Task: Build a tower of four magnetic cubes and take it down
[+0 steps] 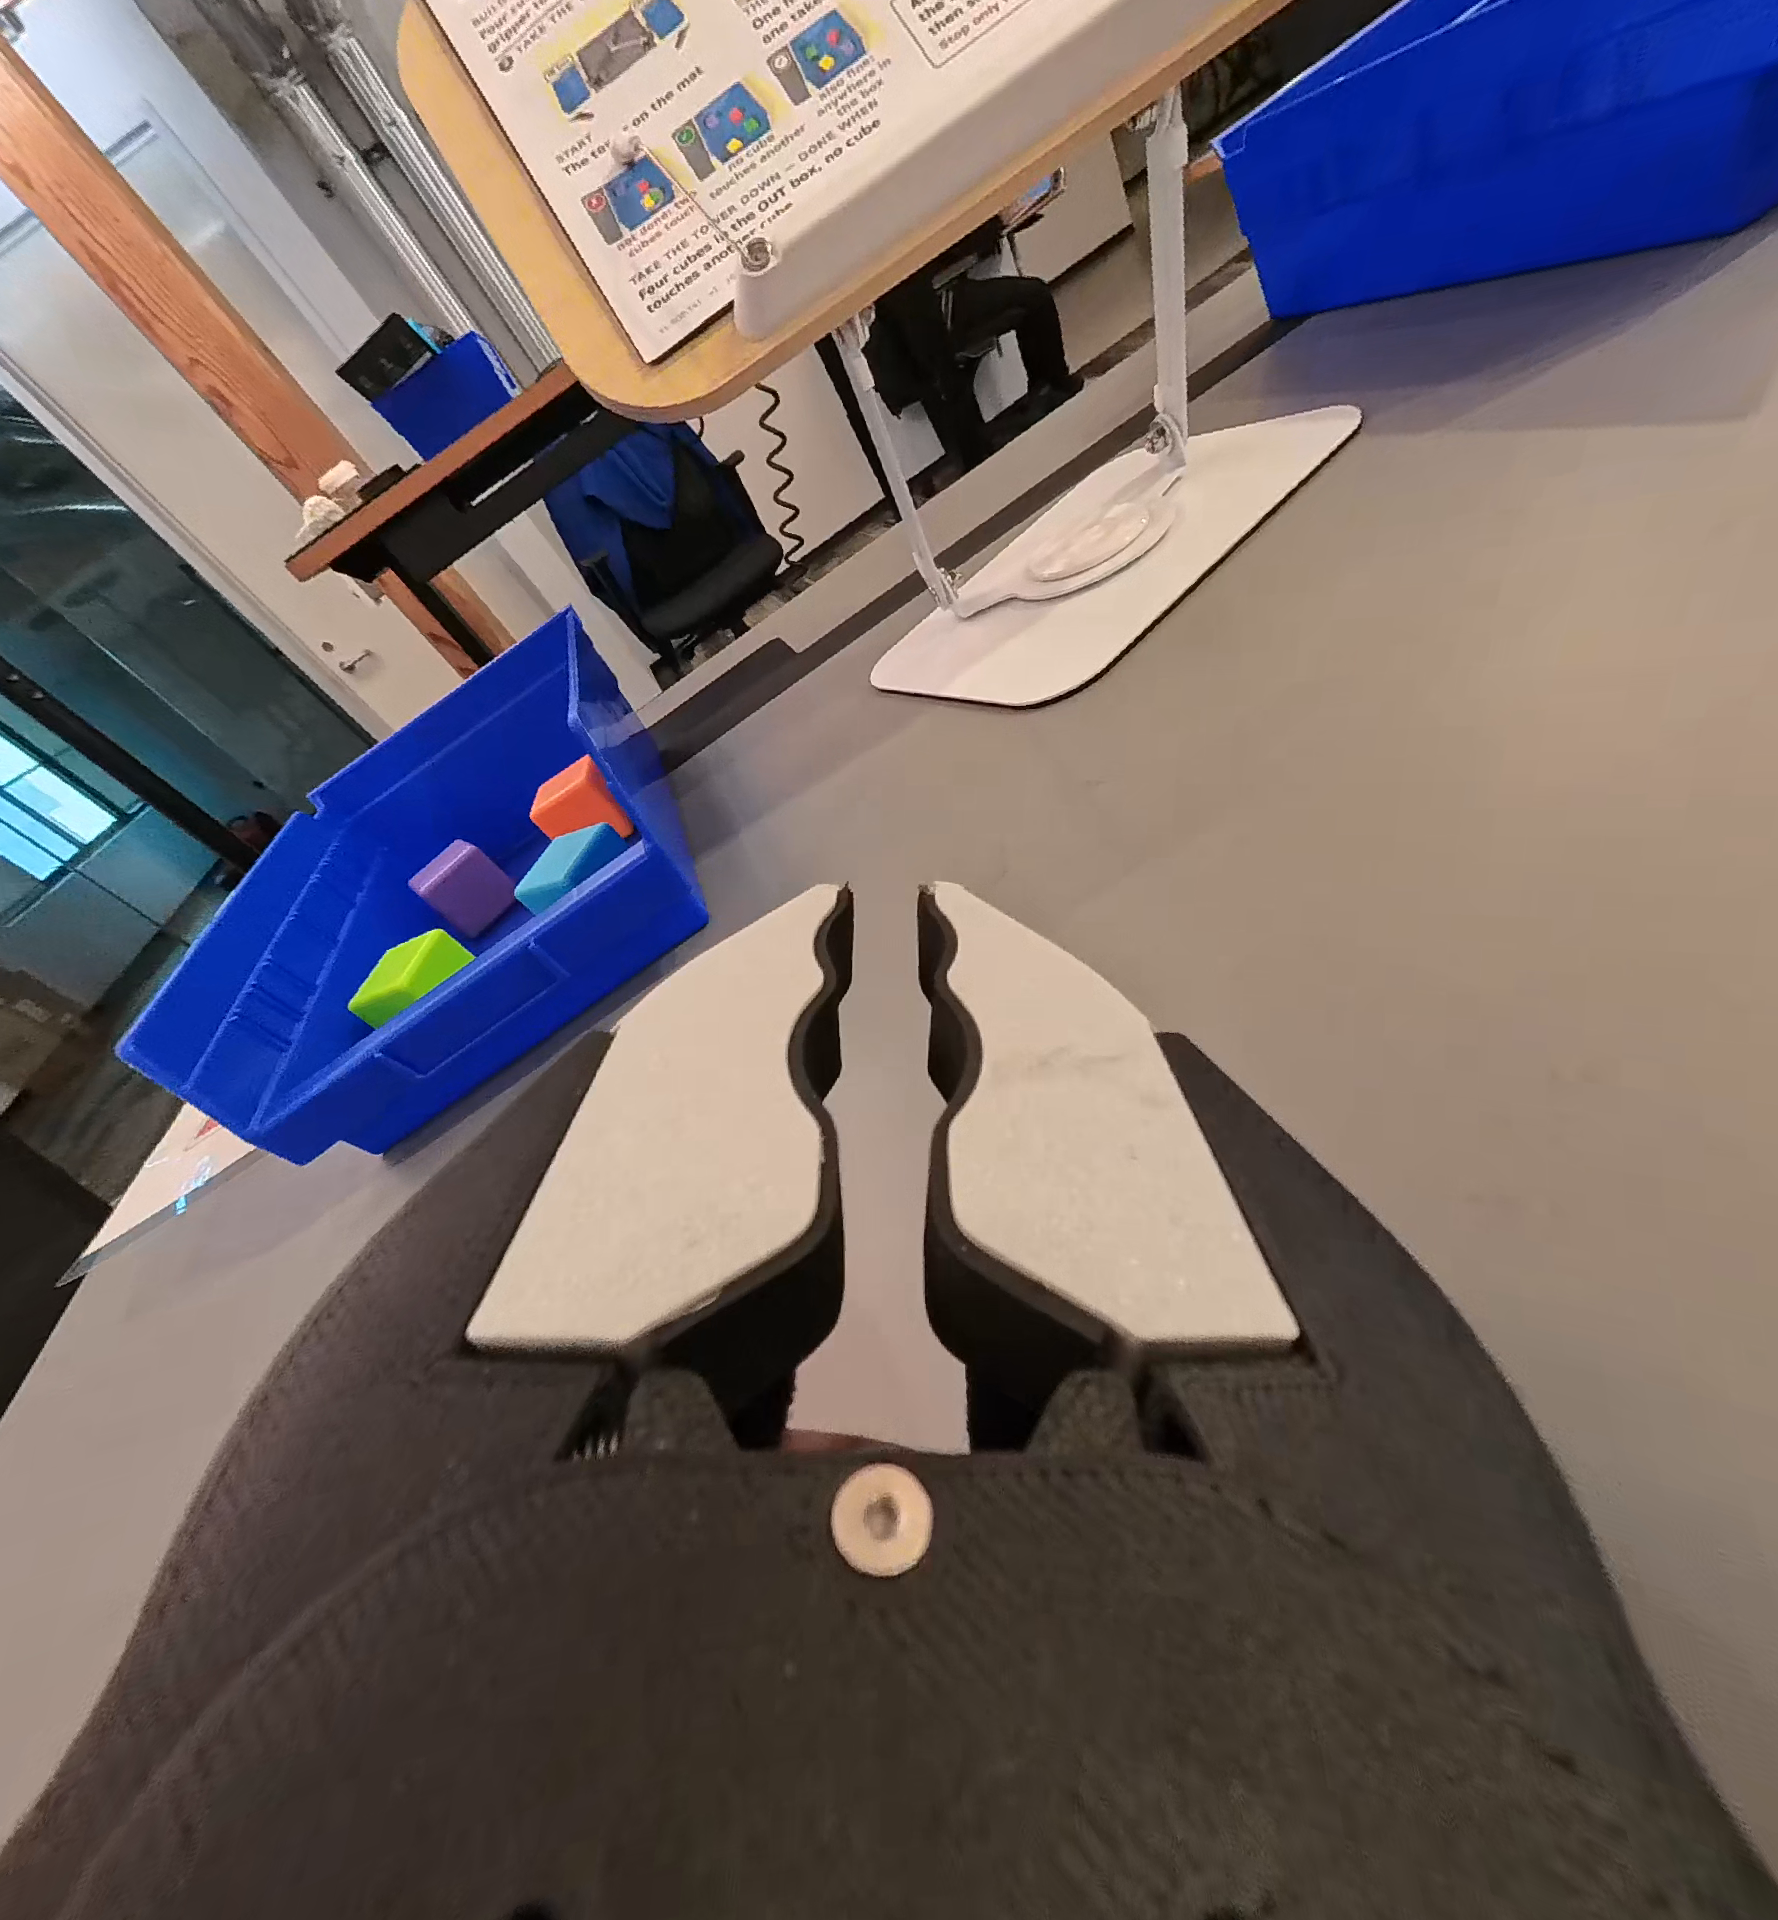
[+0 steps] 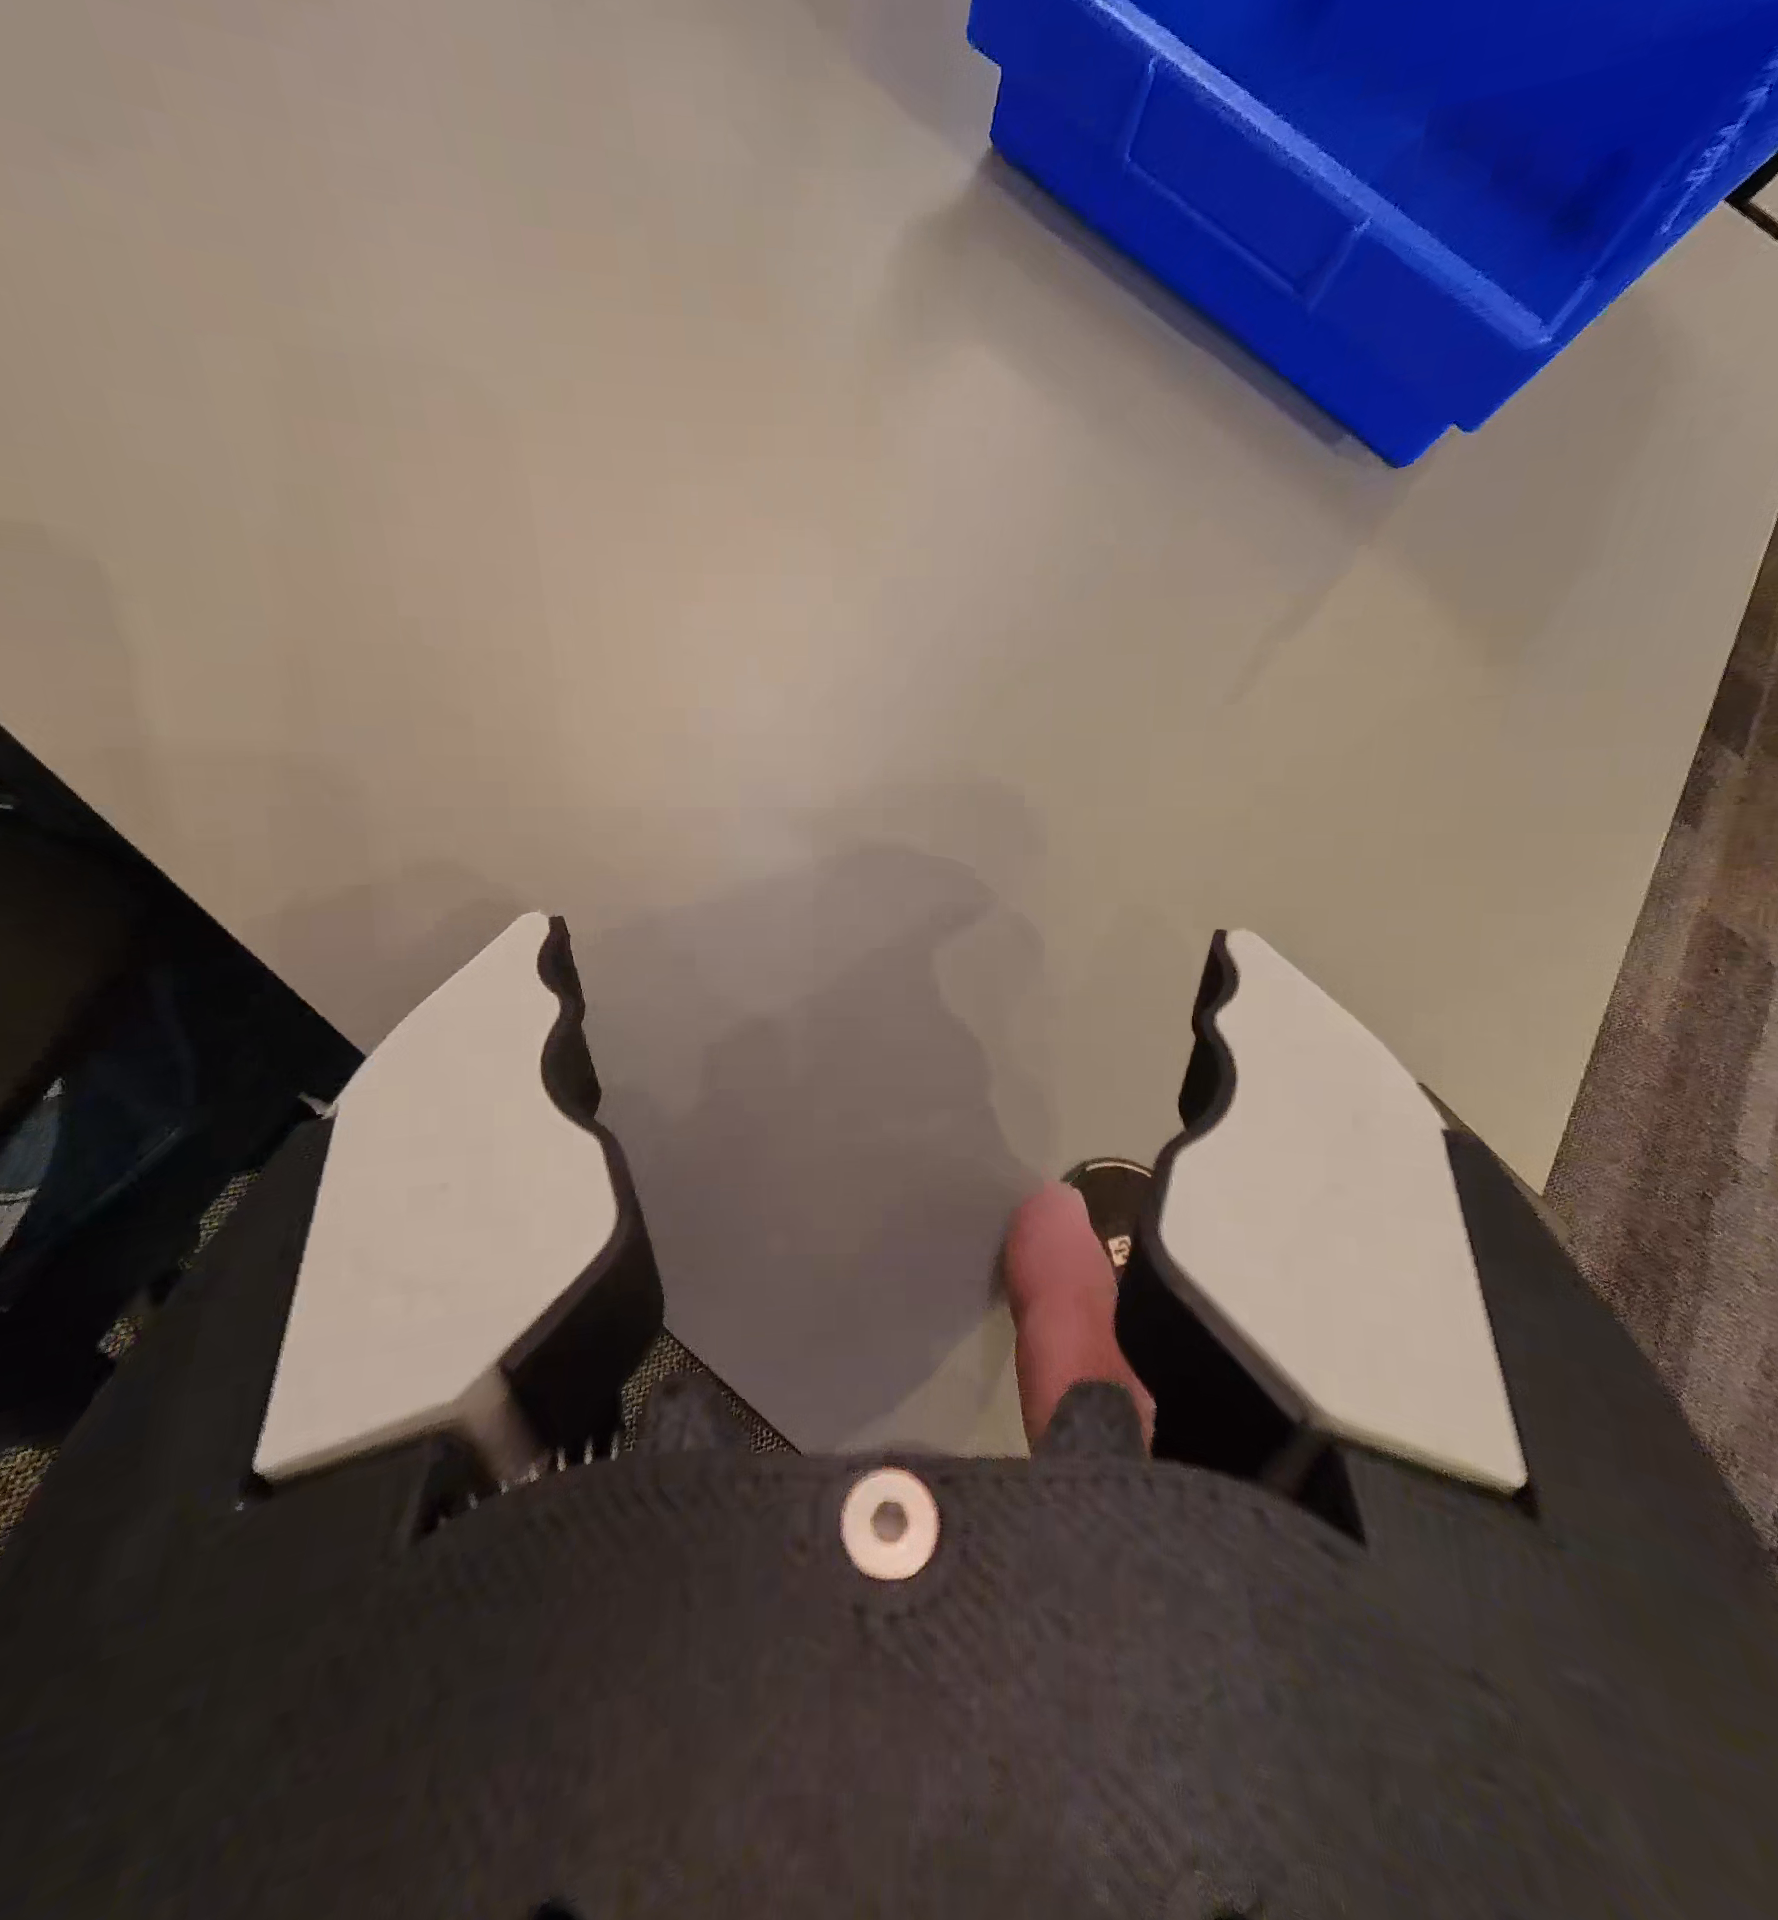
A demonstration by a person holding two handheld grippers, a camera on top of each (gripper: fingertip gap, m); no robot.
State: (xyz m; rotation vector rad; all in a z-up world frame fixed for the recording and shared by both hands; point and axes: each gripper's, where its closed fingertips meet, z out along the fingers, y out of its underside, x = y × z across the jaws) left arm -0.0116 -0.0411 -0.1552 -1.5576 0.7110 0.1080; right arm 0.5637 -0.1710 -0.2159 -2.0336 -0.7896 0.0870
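There are four magnetic cubes, and each is a different colour. They all lie inside a blue bin (image 1: 594, 966) with a low front wall, which sits on the grey table.

The green cube (image 1: 409, 977) is closest to the front corner of the bin. It lies alone, a little apart from the others. The purple cube (image 1: 462, 884) lies near the middle of the bin floor. The light blue cube (image 1: 569, 867) is just beside the purple one, against the low front wall. The orange cube (image 1: 580, 798) sits right behind the light blue cube and seems to touch it.

None of the cubes is stacked on another.
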